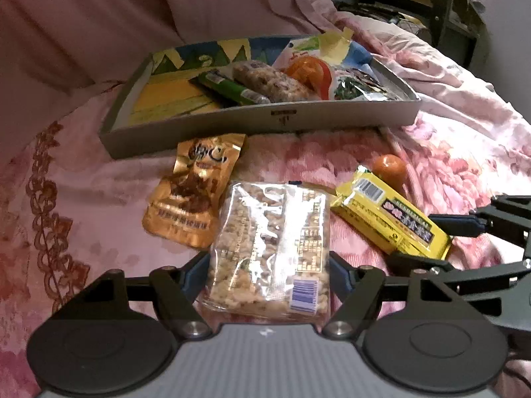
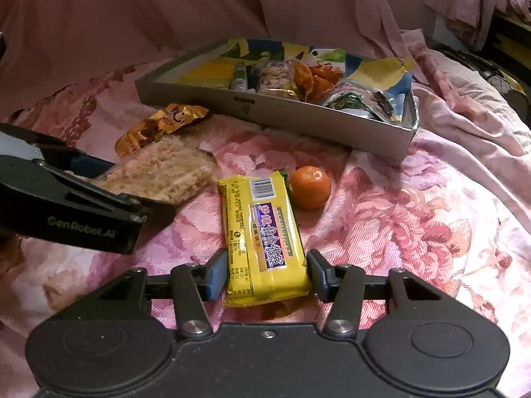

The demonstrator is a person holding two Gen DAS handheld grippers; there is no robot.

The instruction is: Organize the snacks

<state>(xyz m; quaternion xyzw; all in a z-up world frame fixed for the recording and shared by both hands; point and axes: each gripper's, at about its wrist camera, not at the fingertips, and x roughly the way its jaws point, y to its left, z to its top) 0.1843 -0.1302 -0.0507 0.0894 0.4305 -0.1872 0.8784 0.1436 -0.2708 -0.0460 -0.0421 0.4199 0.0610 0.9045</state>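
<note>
A clear pack of rice crisps (image 1: 268,232) lies on the pink floral bedspread between the jaws of my left gripper (image 1: 267,272); both blue pads touch its sides. A yellow wrapped snack bar (image 2: 262,232) lies lengthwise between the jaws of my right gripper (image 2: 267,275), with the pads against its two long edges. A gold pouch (image 1: 189,195) lies just left of the clear pack. Behind the yellow bar sits a small orange tangerine (image 2: 310,187). Beyond them stands a grey tray (image 1: 332,116) that holds several snack packs.
The pink floral bedspread (image 2: 415,232) covers the whole surface, rumpled at the right. Pink fabric hangs behind the tray. A dark shelf (image 1: 431,3) stands at the far right. My two grippers are close together, side by side.
</note>
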